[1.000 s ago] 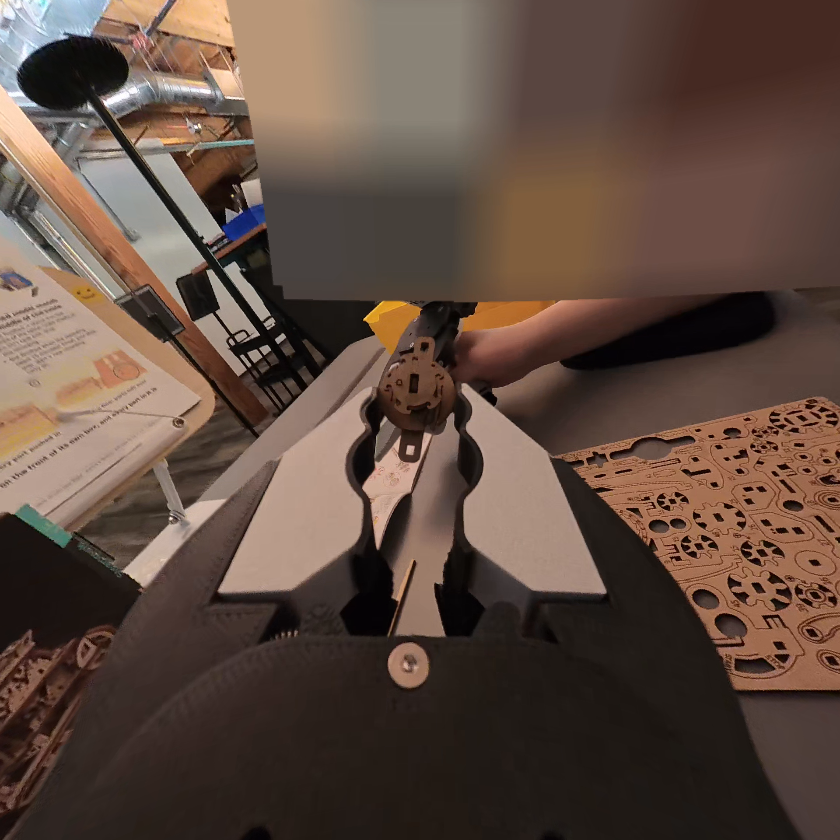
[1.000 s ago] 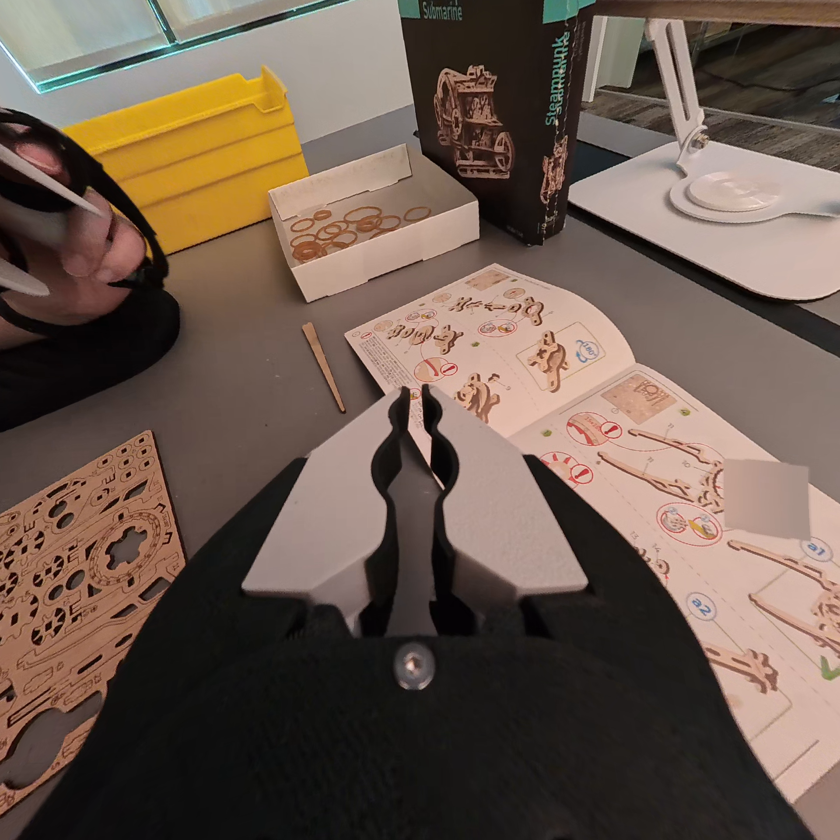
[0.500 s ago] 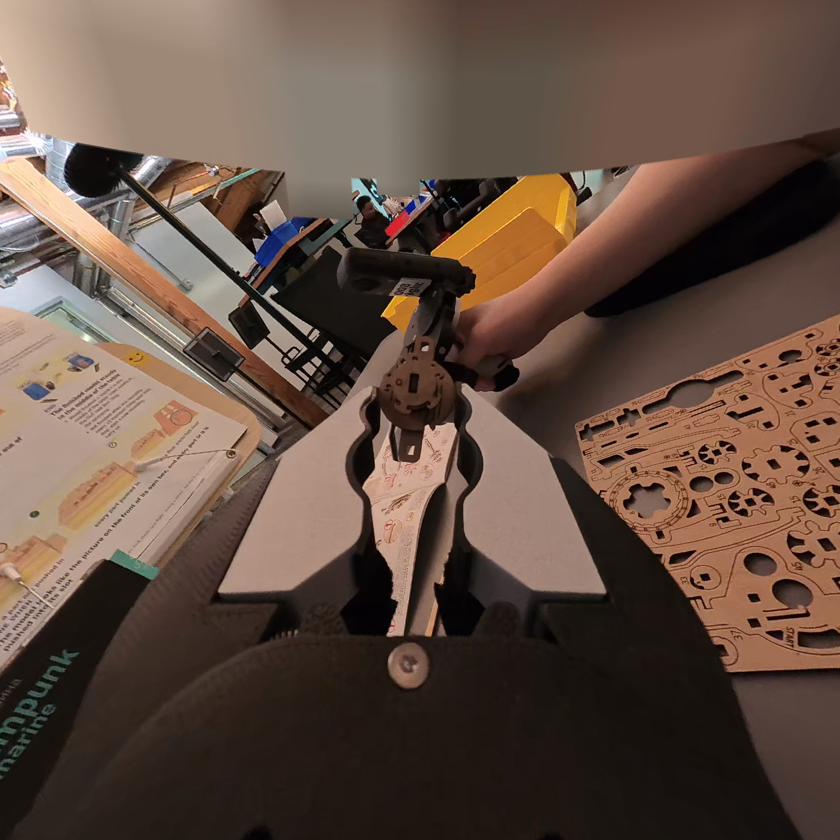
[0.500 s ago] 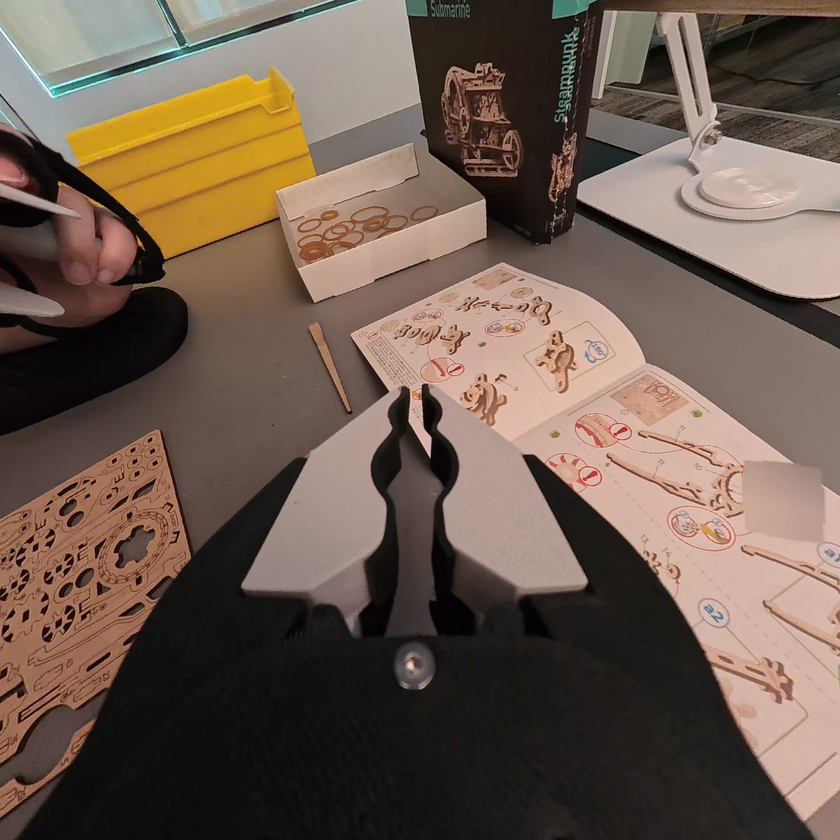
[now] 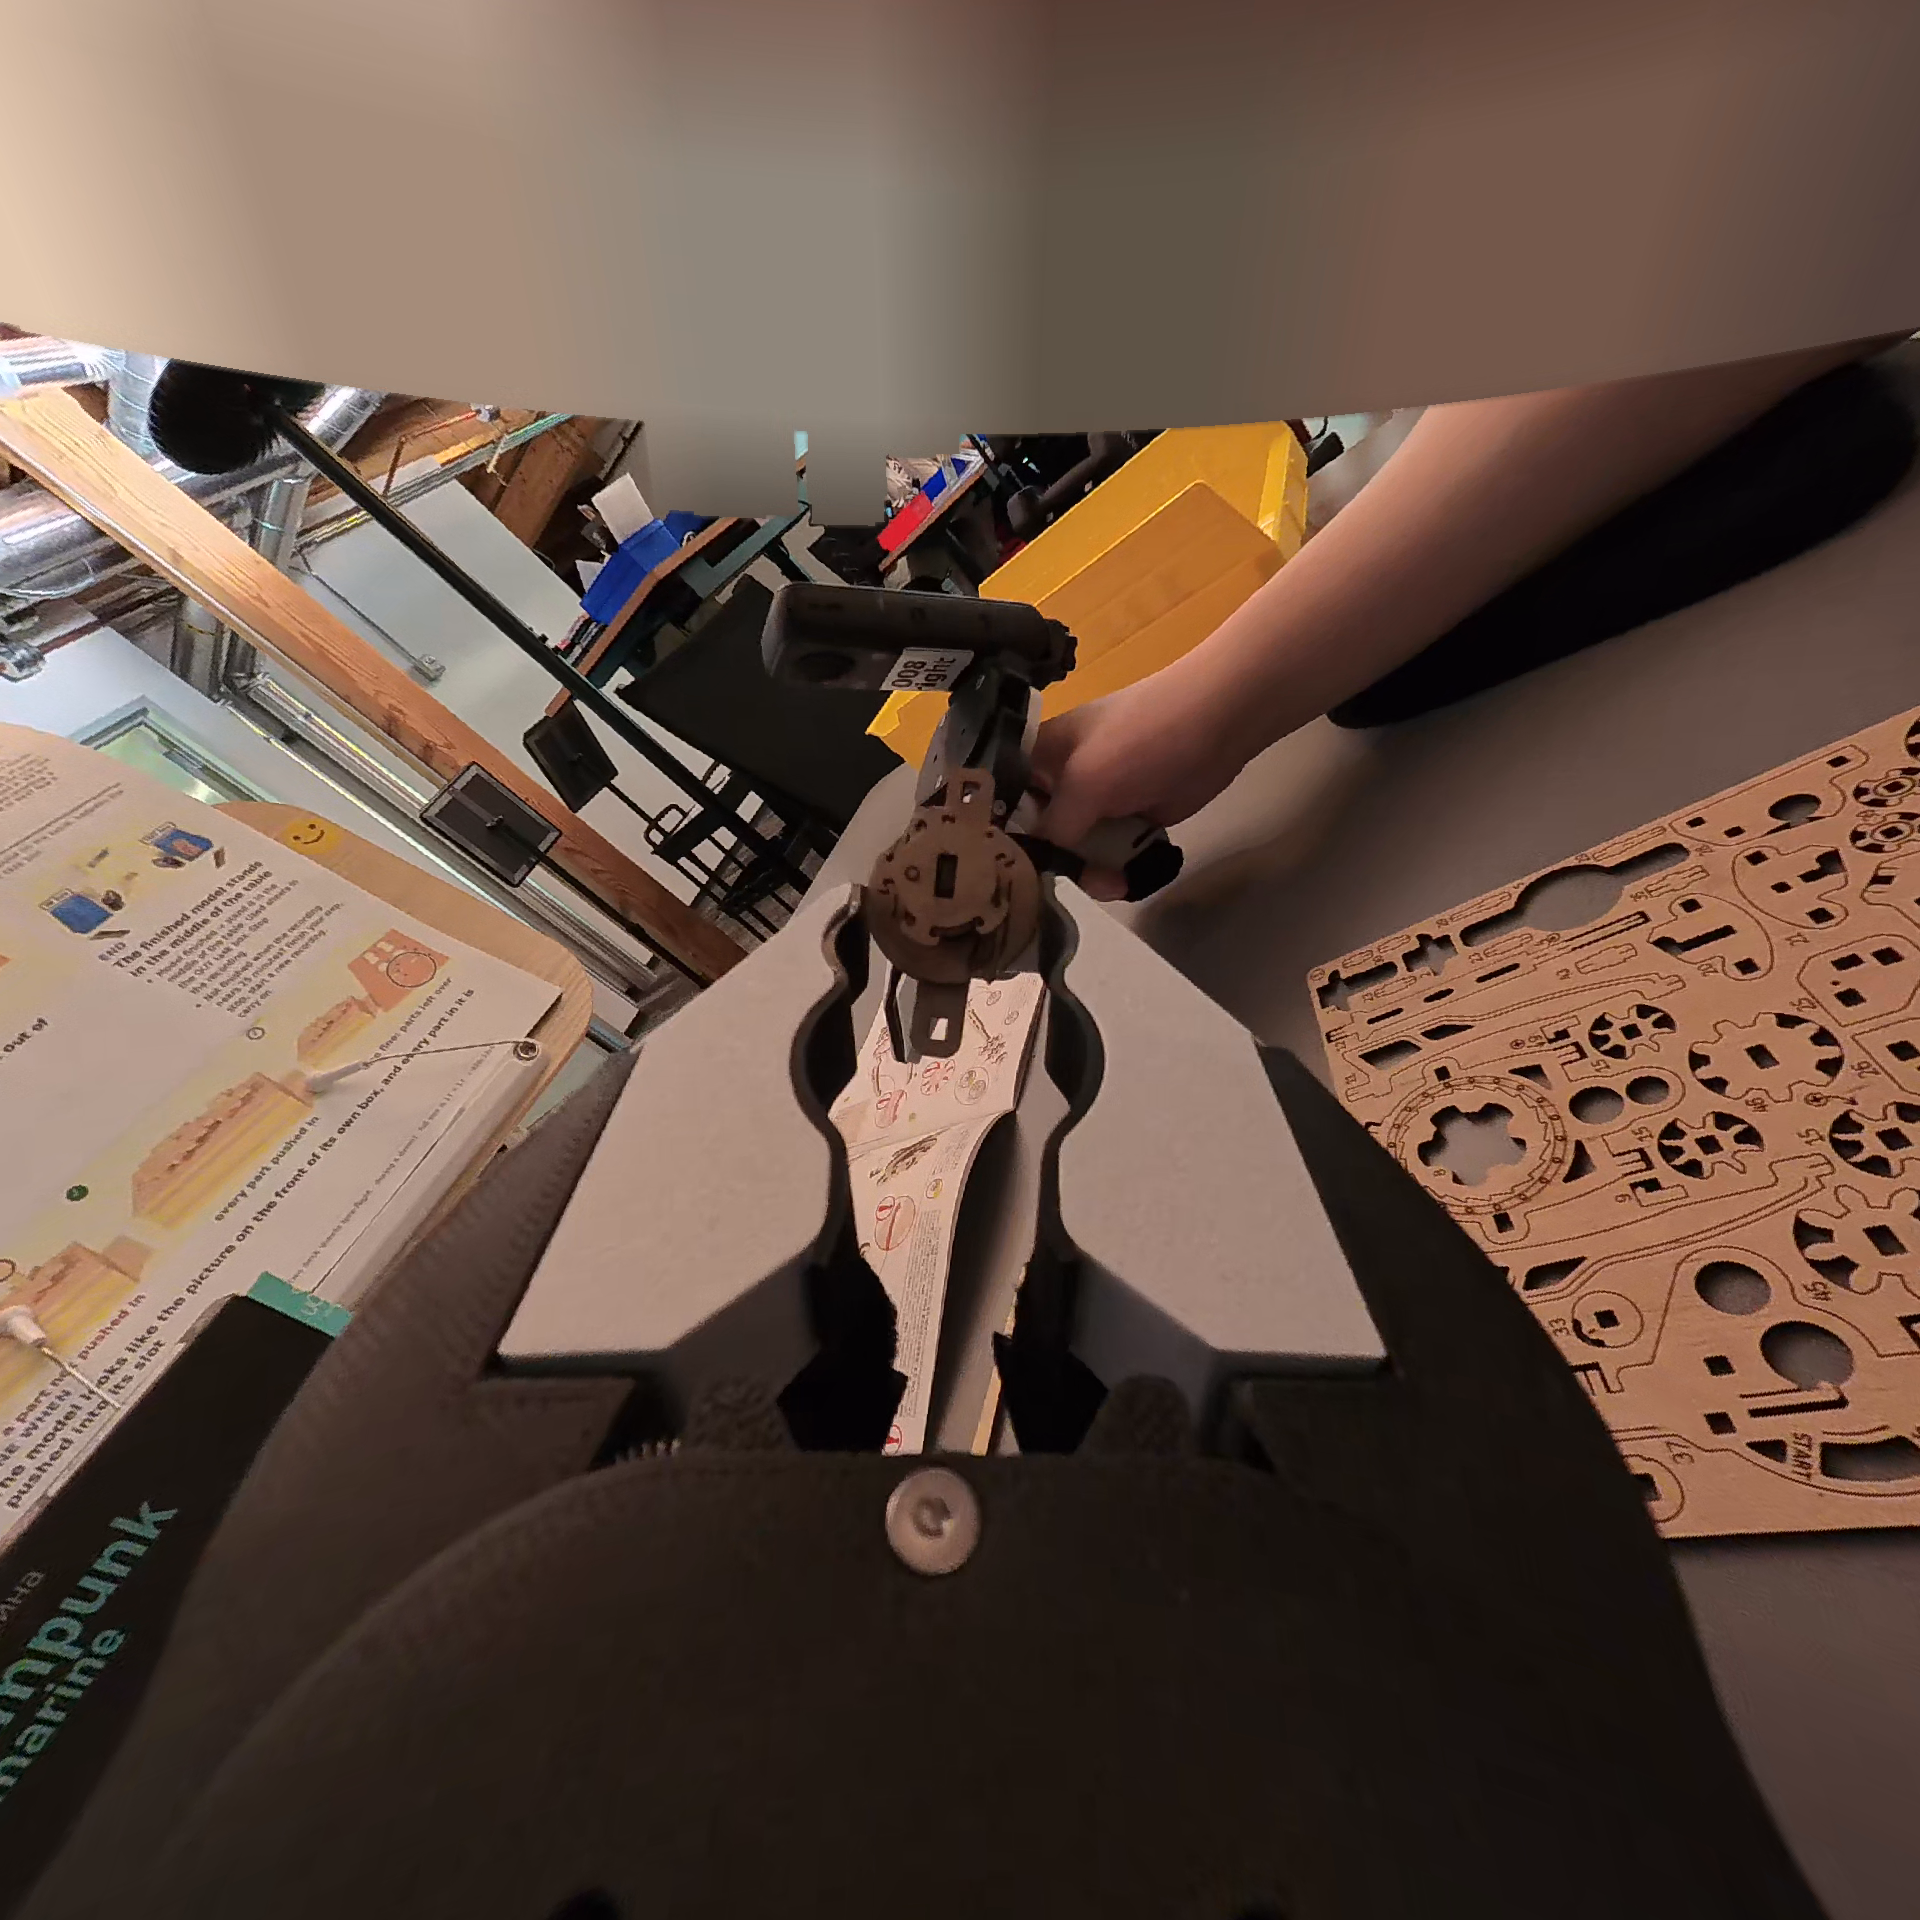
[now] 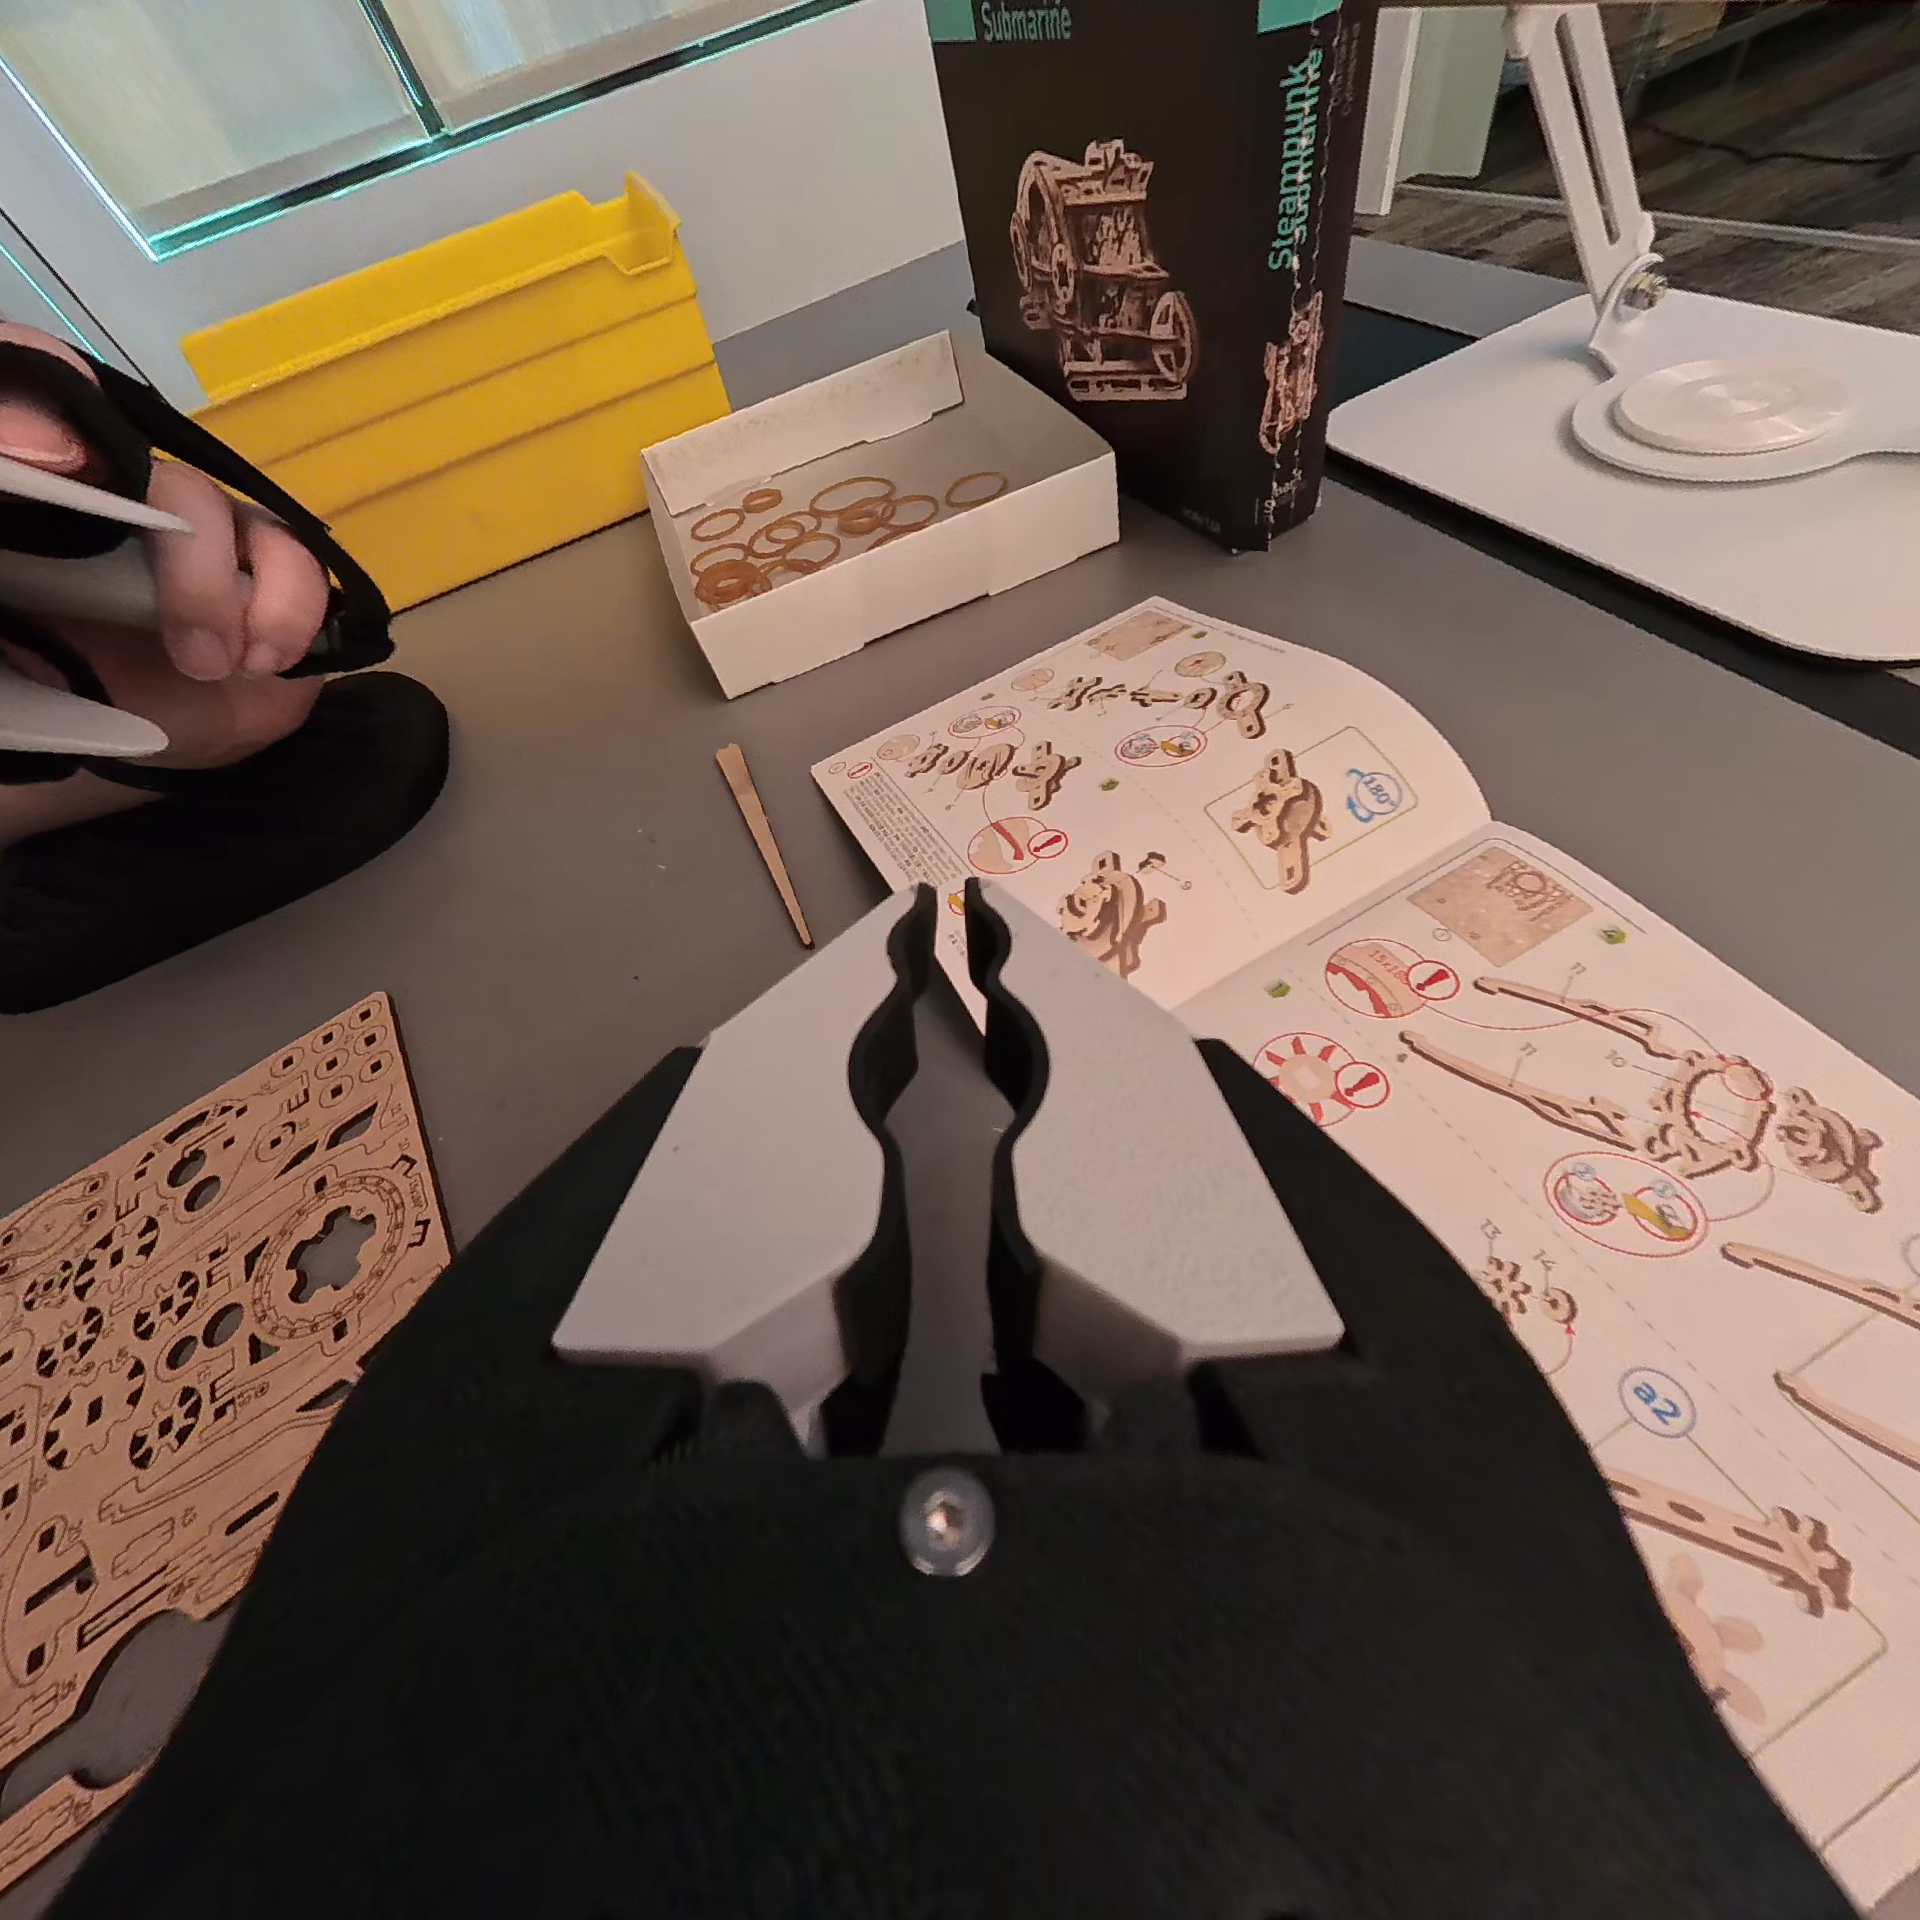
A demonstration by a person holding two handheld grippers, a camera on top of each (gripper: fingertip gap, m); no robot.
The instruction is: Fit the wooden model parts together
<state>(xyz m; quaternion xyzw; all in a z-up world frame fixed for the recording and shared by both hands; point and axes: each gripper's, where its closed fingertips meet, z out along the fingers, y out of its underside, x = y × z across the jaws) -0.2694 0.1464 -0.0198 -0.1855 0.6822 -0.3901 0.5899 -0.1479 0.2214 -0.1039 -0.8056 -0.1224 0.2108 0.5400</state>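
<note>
My left gripper (image 5: 948, 935) is shut on a small round wooden assembly (image 5: 951, 894) with a slotted tab hanging below it, held above the table. My right gripper (image 6: 942, 896) is shut and empty, low over the grey table at the edge of the open instruction booklet (image 6: 1351, 987). The laser-cut wooden parts sheet (image 5: 1662, 1122) lies flat on the table; it also shows in the right wrist view (image 6: 208, 1247). A thin wooden stick (image 6: 764, 842) lies just left of the booklet. The right gripper (image 5: 977, 727) and its hand show beyond the assembly in the left wrist view.
A white box of rubber bands (image 6: 873, 520), a yellow bin (image 6: 457, 395) and the dark kit box (image 6: 1153, 260) stand at the back. A white stand base (image 6: 1662, 436) is at far right. An instruction board (image 5: 208, 1039) stands to the left. The left hand (image 6: 208, 592) is at left. There is about 15 cm between the tips of the two grippers. The thin wooden stick (image 6: 764, 842) sits 12 cm or so from the ends of my right fingers.
The left wrist view has tilted down toward the table, so the parts sheet and the right gripper show more. The assembly stays clamped. The right gripper has barely moved.
</note>
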